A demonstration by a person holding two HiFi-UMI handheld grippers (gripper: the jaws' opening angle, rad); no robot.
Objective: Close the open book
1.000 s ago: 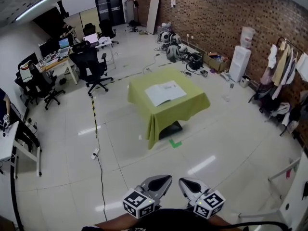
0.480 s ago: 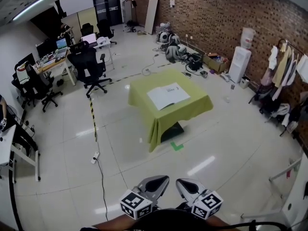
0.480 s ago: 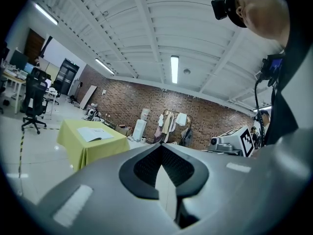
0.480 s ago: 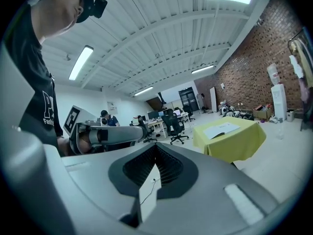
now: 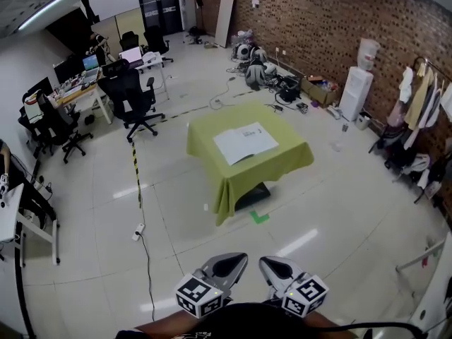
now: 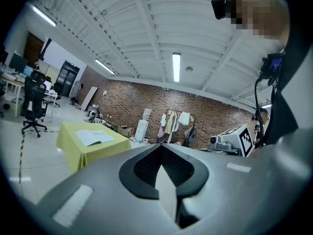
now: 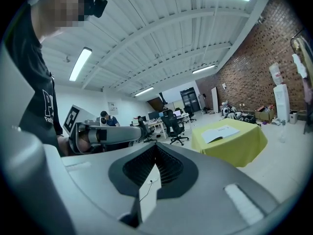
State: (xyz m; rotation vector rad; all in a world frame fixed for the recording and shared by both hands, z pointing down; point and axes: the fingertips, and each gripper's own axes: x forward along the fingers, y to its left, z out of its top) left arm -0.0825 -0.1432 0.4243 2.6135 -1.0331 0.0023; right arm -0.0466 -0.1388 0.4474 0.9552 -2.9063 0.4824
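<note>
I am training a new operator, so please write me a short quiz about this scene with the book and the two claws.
1. True or false: the book lies open on the green-covered table.
2. Where are the left claw and the right claw? A) pressing on the book B) far from the table, shut and empty C) holding the cloth
3. Fill in: the wall behind the table is made of ____.
Key: 1 true; 2 B; 3 brick.
</note>
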